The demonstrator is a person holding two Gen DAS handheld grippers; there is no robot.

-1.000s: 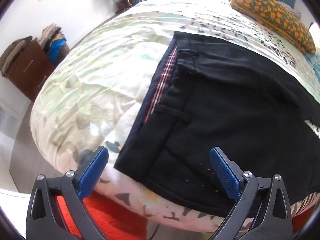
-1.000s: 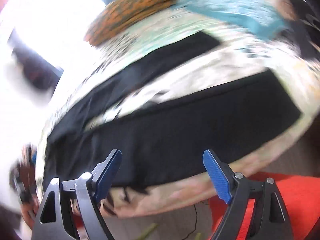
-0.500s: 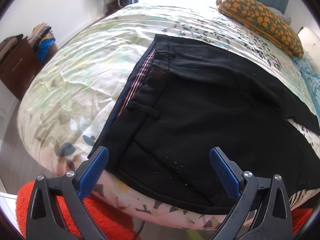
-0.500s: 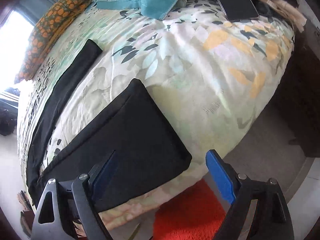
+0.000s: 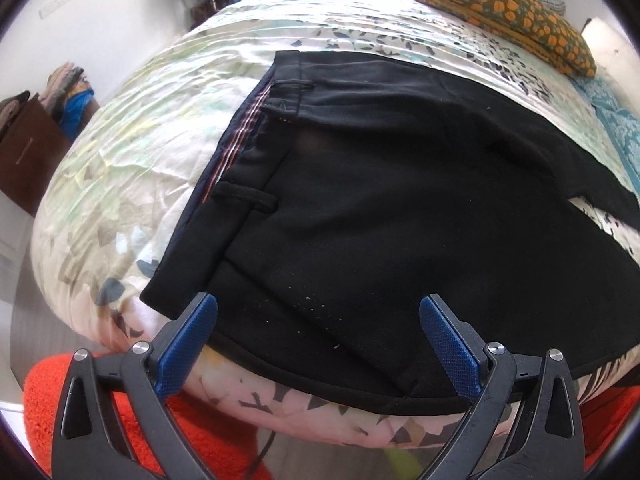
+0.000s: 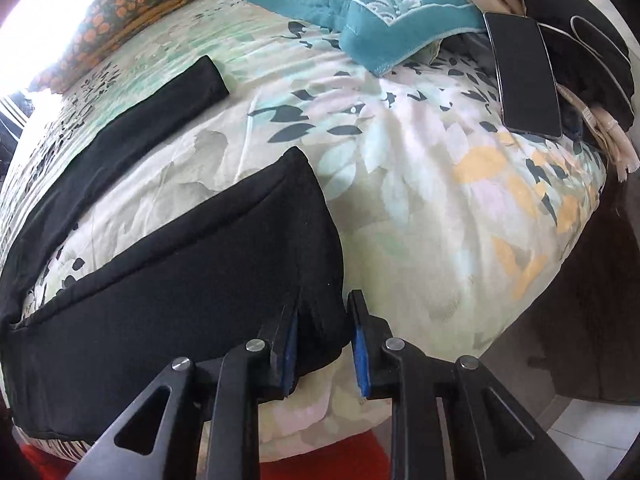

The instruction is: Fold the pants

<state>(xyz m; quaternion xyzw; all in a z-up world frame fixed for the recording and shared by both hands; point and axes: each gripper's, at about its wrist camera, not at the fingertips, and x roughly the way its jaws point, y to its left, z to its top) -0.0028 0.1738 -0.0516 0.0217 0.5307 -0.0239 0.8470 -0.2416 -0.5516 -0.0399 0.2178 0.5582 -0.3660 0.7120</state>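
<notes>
Black pants (image 5: 380, 208) lie spread flat on a floral bedspread (image 5: 152, 120). In the left wrist view the waistband with its striped lining is at the left. My left gripper (image 5: 316, 320) is open, just above the near hip edge of the pants. In the right wrist view the two legs (image 6: 168, 280) run apart. My right gripper (image 6: 324, 340) has narrowed around the near leg's hem corner (image 6: 320, 312), with a bunch of cloth between the pads.
An orange-patterned pillow (image 5: 500, 8) and a teal pillow (image 6: 360, 4) lie at the head of the bed. A phone (image 6: 524, 76) rests by dark clothes at the right. An orange rug (image 5: 80, 400) lies on the floor below. A brown cabinet (image 5: 24, 152) stands at the left.
My right gripper swung to the near leg's hem and closed onto its corner. My left gripper moved a little closer to the waist end and stayed open.
</notes>
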